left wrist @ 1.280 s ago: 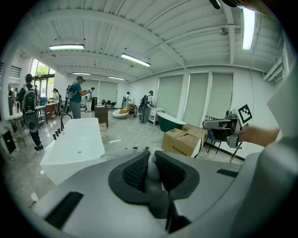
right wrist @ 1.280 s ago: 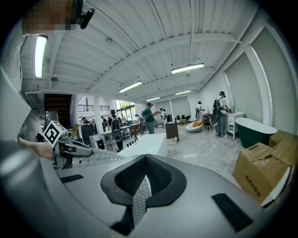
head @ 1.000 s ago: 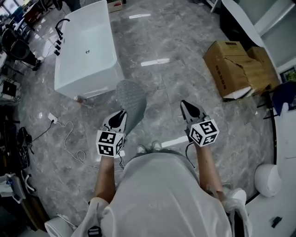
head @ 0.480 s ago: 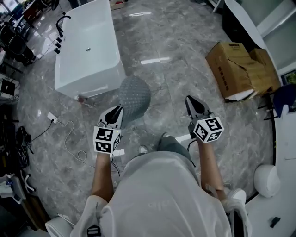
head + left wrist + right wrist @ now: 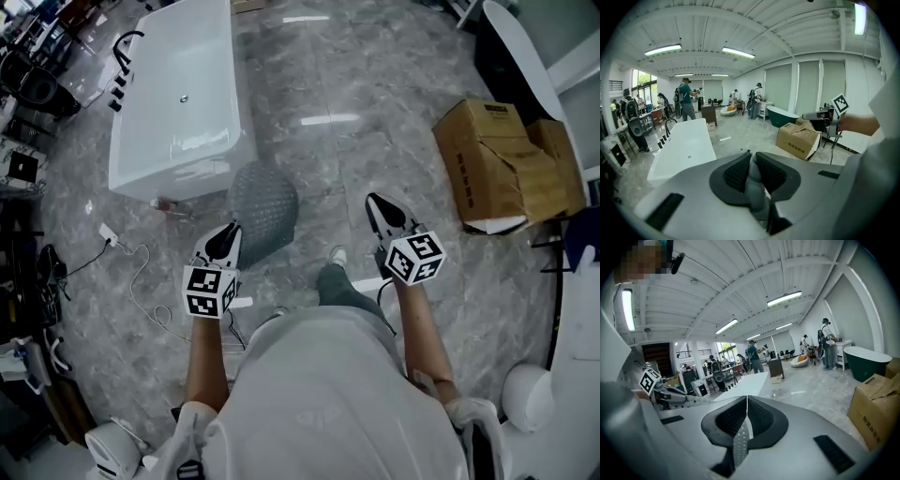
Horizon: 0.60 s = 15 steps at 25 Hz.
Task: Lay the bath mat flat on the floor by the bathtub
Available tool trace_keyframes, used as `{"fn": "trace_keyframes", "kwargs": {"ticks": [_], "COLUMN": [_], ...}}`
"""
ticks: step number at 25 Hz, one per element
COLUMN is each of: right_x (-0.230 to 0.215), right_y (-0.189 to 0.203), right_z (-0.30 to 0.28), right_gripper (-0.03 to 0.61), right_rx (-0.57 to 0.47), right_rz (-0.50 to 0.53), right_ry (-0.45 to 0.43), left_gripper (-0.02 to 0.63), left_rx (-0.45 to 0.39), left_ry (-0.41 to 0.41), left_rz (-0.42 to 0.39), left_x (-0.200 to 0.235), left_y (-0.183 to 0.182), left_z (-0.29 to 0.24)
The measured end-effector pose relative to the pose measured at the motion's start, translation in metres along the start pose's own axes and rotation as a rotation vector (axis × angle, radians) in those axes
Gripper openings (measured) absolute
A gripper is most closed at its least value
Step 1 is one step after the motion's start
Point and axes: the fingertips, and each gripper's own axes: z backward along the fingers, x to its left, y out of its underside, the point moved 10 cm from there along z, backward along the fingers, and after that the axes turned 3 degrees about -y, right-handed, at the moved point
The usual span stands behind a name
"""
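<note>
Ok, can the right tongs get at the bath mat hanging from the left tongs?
Probably yes. The bath mat hangs from the shut left tongs, and only floor shows between it and the right tongs. Those are shut, though, so they would have to open first.

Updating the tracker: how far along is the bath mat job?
Done: bath mat picked up, pinched in the left hand-held gripper. In hand: it is held above the floor, near the bathtub. The right hand-held gripper is shut, clear of the mat. Left: lay it flat on the floor beside the tub.
</note>
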Motion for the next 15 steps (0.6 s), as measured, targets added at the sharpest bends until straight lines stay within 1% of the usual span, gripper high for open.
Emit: {"fn": "trace_keyframes", "kwargs": {"ticks": [4, 7, 10, 15], "right_x": [-0.06, -0.099, -0.125, -0.151], "right_y": [-0.022, -0.033, -0.041, -0.045], "right_z": [-0.034, -0.058, -0.077, -0.112], "right_gripper": [0.028, 0.028, 0.028, 0.028], "right_rx": [0.039, 0.075, 0.098, 0.142], "right_rz": [-0.008, -0.01, -0.016, -0.025], "right_ry": [-0.083, -0.137, -0.174, -0.214], "left_gripper": [0.052, 0.054, 0.054, 0.054], "left_rx": [0.044, 0.055, 0.058, 0.064], "left_ry": [-0.063, -0.121, -0.164, -0.174], "left_rz": [0.05, 0.096, 0.136, 0.198], "left_x": [-0.013, -0.016, -0.017, -0.014], "left_y": [-0.023, -0.042, -0.059, -0.074], "left_z": [-0.046, -0.079, -0.105, -0.148]}}
